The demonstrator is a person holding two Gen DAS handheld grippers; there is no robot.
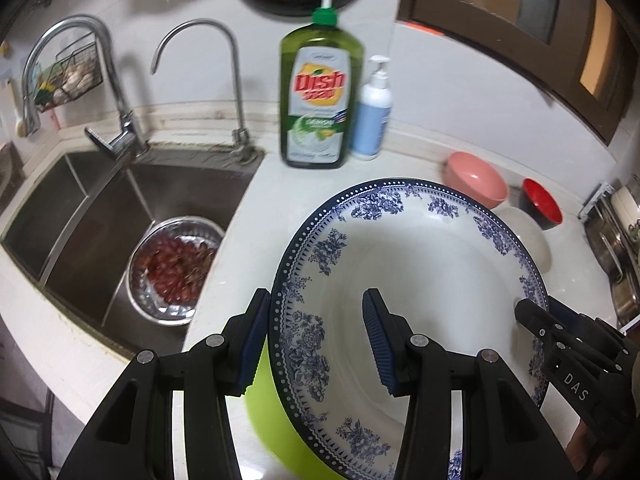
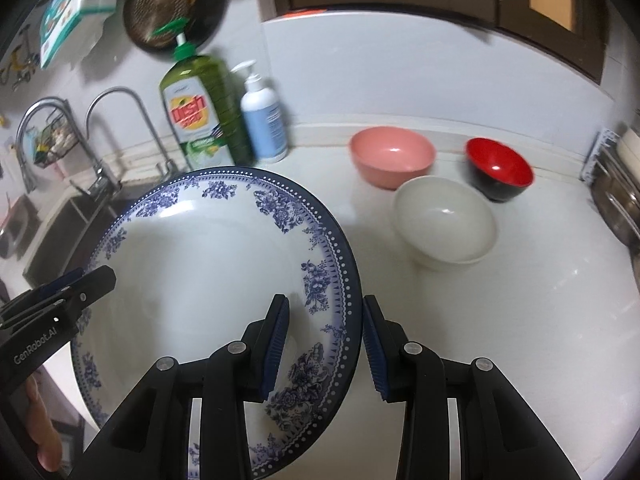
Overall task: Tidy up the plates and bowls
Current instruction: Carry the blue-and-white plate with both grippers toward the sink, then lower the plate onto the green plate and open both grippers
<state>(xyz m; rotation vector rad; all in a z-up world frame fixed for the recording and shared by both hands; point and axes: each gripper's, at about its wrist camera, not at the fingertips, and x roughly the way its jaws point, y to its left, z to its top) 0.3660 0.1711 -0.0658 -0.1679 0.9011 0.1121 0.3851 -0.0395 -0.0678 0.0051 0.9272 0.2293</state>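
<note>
With both the left gripper (image 1: pixel 316 334) and right gripper (image 2: pixel 326 346) straddling opposite rims of the blue-patterned plate (image 1: pixel 408 280), jaws parted, not yet clamped, close both evenly so it seats level on the green plate (image 1: pixel 266 416) below.

Both wrist views look steeply down from close above, sharing the floral plate (image 1: pixel 420 280) (image 2: pixel 192 264) and countertop (image 1: pixel 256 216) (image 2: pixel 500 340).

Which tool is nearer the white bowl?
Right. The right tool straddles the plate rim on the side facing the white bowl; the left tool straddles the opposite rim, toward the sink.
</note>
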